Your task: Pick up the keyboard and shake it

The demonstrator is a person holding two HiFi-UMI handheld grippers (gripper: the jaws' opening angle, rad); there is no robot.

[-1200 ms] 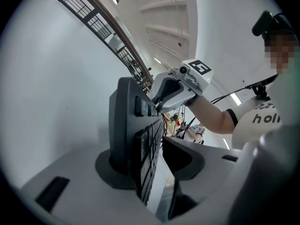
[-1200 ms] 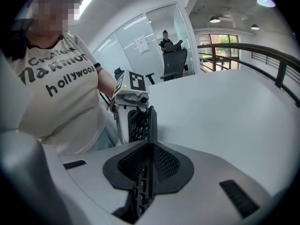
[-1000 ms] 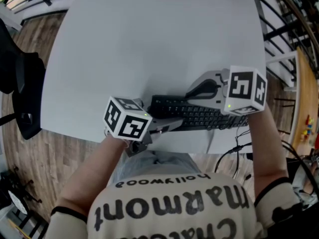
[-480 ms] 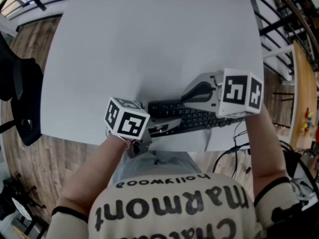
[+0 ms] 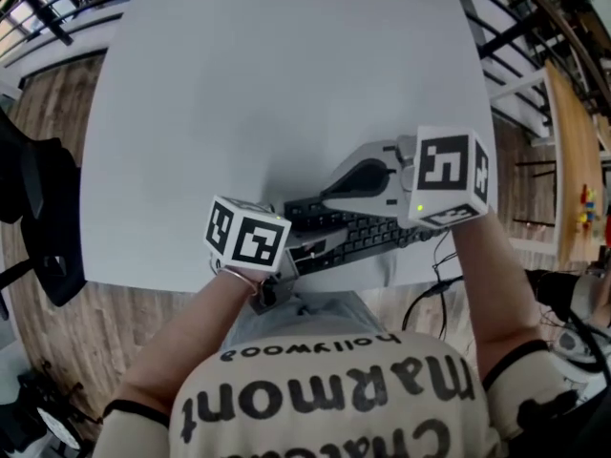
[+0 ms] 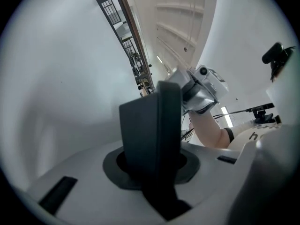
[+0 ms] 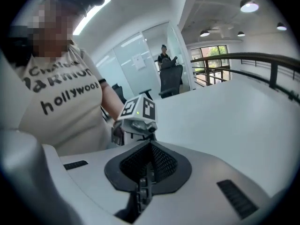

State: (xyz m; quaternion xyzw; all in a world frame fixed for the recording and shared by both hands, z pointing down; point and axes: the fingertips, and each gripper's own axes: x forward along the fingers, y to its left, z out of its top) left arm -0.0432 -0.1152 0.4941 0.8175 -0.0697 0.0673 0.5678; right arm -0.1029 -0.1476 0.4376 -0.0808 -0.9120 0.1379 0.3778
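Grasp step. The keyboard (image 5: 368, 235) lies at the desk's (image 5: 286, 84) near edge. The right hand-held gripper (image 7: 147, 159) is clamped on it. The left hand-held gripper (image 6: 157, 142) is closing on its end. Next: lift evenly, then shake.

Bright, even indoor light; strong fisheye bend in every view.
Lit from overhead by round ceiling lamps (image 7: 247, 4) and a blown-out white strip light (image 7: 91, 14), flat across the matte white tabletop (image 5: 286, 93), with only a faint soft shadow beside the black plastic keyboard (image 5: 368, 235). Darkly vignetted at the corners of both gripper views; soft and out of focus on the near keyboard edge in the left gripper view.
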